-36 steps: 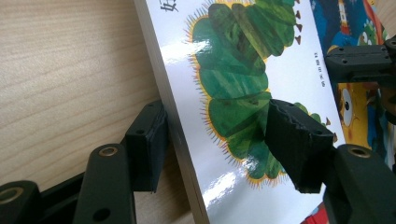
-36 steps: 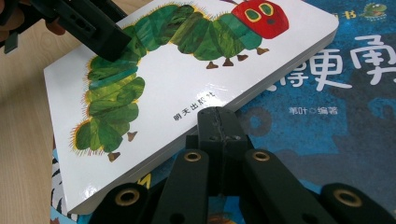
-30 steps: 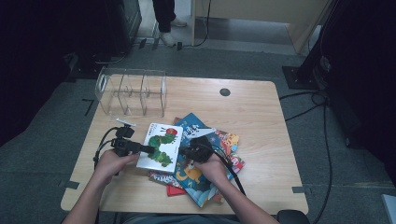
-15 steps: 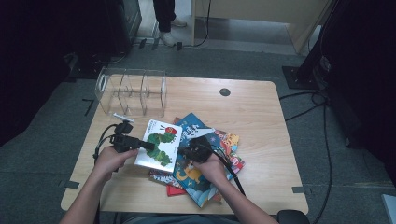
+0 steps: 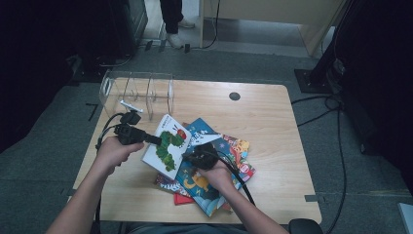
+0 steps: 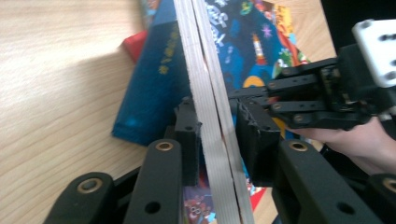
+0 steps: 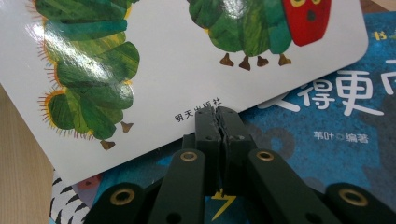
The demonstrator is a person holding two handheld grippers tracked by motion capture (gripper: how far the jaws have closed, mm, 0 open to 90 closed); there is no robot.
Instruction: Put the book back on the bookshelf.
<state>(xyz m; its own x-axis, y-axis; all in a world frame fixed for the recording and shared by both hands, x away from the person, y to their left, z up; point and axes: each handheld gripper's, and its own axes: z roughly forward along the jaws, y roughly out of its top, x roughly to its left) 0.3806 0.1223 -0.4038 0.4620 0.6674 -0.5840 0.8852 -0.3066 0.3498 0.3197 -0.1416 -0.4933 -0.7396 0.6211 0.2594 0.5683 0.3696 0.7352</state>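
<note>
Pale wooden tabletop (image 5: 272, 117) carries a heap of picture books (image 5: 221, 168). Between the left gripper (image 6: 215, 140) jaws sits the edge of the caterpillar book (image 5: 168, 144), clamped and tilted up. Right gripper (image 7: 217, 114) jaws are pressed together, tips just under that book's lower edge.

The counter (image 5: 272, 117) is pale wood with rounded corners and a small dark round grommet (image 5: 234, 96) near its far edge. A clear acrylic divider rack (image 5: 139, 90) stands at the far left corner. A fanned stack of picture books (image 5: 219, 165) lies toward the near edge.
</note>
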